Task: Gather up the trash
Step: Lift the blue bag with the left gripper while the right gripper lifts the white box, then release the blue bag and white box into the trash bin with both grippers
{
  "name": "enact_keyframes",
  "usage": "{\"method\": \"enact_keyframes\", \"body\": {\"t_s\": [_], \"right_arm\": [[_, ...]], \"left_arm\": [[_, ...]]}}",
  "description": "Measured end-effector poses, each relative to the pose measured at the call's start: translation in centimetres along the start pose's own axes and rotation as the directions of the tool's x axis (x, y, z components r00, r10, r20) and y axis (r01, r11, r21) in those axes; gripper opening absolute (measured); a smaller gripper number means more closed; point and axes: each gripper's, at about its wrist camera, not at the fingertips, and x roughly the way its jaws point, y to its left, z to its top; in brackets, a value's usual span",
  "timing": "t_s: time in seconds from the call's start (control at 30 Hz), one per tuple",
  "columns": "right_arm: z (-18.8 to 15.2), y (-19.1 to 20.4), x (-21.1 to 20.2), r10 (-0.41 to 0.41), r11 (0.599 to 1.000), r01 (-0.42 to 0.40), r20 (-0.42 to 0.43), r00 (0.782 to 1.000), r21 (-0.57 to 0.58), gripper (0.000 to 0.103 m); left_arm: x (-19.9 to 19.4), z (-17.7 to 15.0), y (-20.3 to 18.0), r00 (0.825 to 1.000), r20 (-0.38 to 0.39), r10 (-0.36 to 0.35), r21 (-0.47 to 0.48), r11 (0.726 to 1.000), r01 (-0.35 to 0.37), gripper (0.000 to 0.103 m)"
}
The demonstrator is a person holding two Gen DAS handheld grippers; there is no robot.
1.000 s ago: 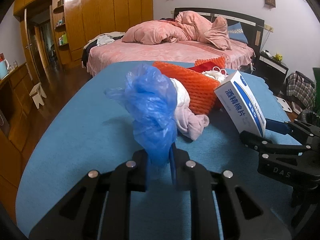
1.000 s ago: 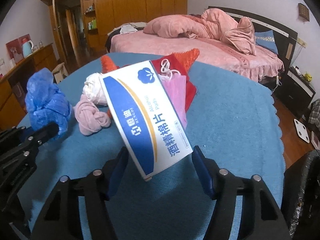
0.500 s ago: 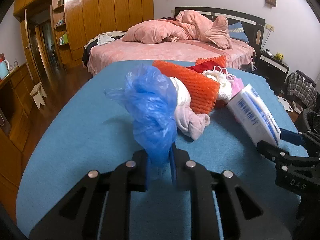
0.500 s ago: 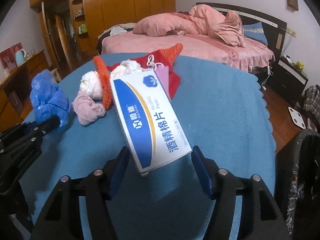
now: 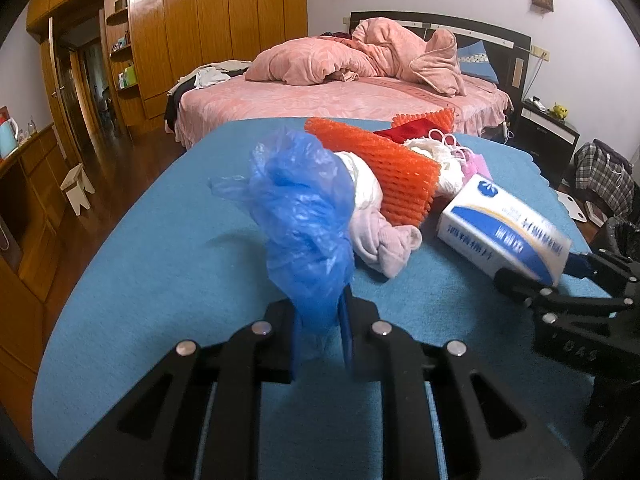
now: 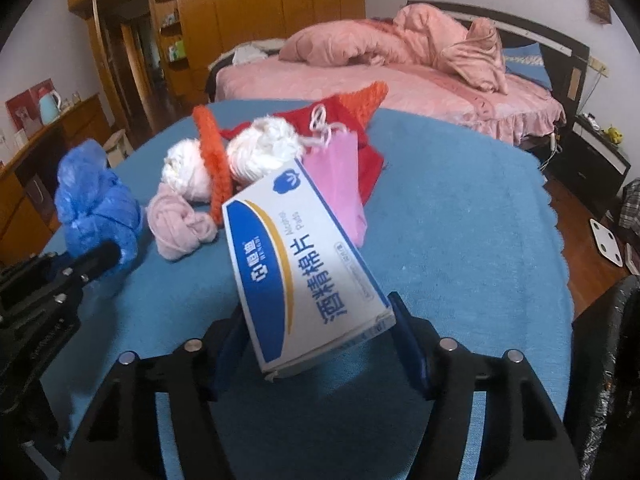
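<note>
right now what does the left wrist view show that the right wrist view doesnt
Only the left wrist view shows the left tool head-on, shut on the blue plastic bag, and the full face of the orange foam net.

Only the right wrist view shows the box's printed top face between the right tool pads, and the flat pink paper bag.

Both show the blue bag, the white and blue box, the knotted pink cloth, the blue tablecloth and the pink bed.

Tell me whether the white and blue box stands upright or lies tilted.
Tilted. The box leans away from the right tool, near end between its fingers, far end raised above the blue cloth.
</note>
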Motion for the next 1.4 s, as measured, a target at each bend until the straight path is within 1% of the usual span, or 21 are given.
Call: {"method": "enact_keyframes", "body": {"t_s": [0.03,0.1,0.17,0.2,0.23,0.37,0.43,0.47,0.63,0.7,0.83,1.0,1.07,1.23,1.3,1.4], "right_arm": [[0.0,-0.2,-0.5,-0.004,1.000,0.004,0.025,1.000,0.013,0.065],[-0.2,-0.5,-1.0,-0.013,0.999,0.011,0.040,0.999,0.031,0.064],[-0.5,-0.7,-1.6,-0.038,0.998,0.036,0.045,0.998,0.046,0.064],[-0.8,-0.8,-1.8,-0.060,0.997,0.058,0.042,0.997,0.050,0.064],[-0.9,-0.8,-1.8,-0.063,0.997,0.062,0.033,0.997,0.048,0.064],[-1.1,-0.8,-1.1,-0.057,0.998,0.057,-0.022,0.998,0.029,0.066],[-0.9,-0.6,-0.7,-0.061,0.998,0.061,-0.037,0.997,0.012,0.071],[-0.9,-0.4,-0.6,-0.063,0.998,0.063,-0.039,0.997,0.003,0.073],[-0.3,0.1,0.1,-0.062,0.998,0.061,-0.041,0.997,-0.026,0.073],[-0.3,0.0,0.0,-0.058,0.998,0.058,-0.030,0.998,-0.016,0.070],[-0.5,-0.6,-1.4,-0.058,0.998,0.057,0.028,0.998,0.025,0.066],[-1.1,-1.8,-2.9,-0.060,0.995,0.054,0.065,0.996,0.086,0.065],[-1.3,-2.2,-4.0,-0.066,0.994,0.058,0.087,0.994,0.097,0.064],[-1.4,-4.1,-6.9,-0.097,0.985,0.075,0.137,0.986,0.158,0.064],[-1.5,-4.8,-8.0,-0.116,0.981,0.088,0.154,0.981,0.175,0.064],[-1.6,-6.5,-9.9,-0.156,0.971,0.118,0.177,0.972,0.207,0.064]], "left_arm": [[0.0,0.0,0.0,1.000,0.001,0.000,-0.001,1.000,0.000,0.015],[-0.1,0.0,0.1,1.000,0.009,0.002,-0.001,1.000,-0.002,0.015],[-0.2,-0.1,0.1,1.000,0.015,0.001,0.001,1.000,-0.001,0.015],[-0.2,-0.1,0.1,1.000,0.016,0.001,0.003,1.000,-0.001,0.015],[-0.2,-0.1,0.1,1.000,0.015,0.002,0.006,1.000,-0.002,0.015],[-0.1,-0.1,0.1,1.000,0.008,0.002,0.009,1.000,-0.002,0.015],[-0.1,-0.1,0.1,1.000,0.008,0.002,0.008,1.000,-0.002,0.015],[-0.1,-0.1,0.1,1.000,0.007,0.002,0.008,1.000,-0.002,0.015],[0.0,-0.1,0.1,1.000,0.000,0.000,0.007,1.000,0.000,0.016],[0.0,0.0,0.0,1.000,0.001,0.000,0.007,1.000,0.000,0.016],[-0.1,-0.1,0.1,1.000,0.007,-0.001,0.005,1.000,0.001,0.016],[-1.0,-0.2,0.2,0.999,0.044,-0.016,0.003,1.000,0.016,0.016],[-1.7,-0.2,0.0,0.997,0.072,-0.022,0.005,1.000,0.022,0.016],[-2.8,0.2,-1.9,0.993,0.091,-0.074,0.029,0.997,0.072,0.016],[-3.6,0.6,-3.3,0.989,0.105,-0.105,0.053,0.994,0.100,0.016],[-4.7,1.0,-6.1,0.978,0.117,-0.172,0.095,0.982,0.161,0.016]]}}
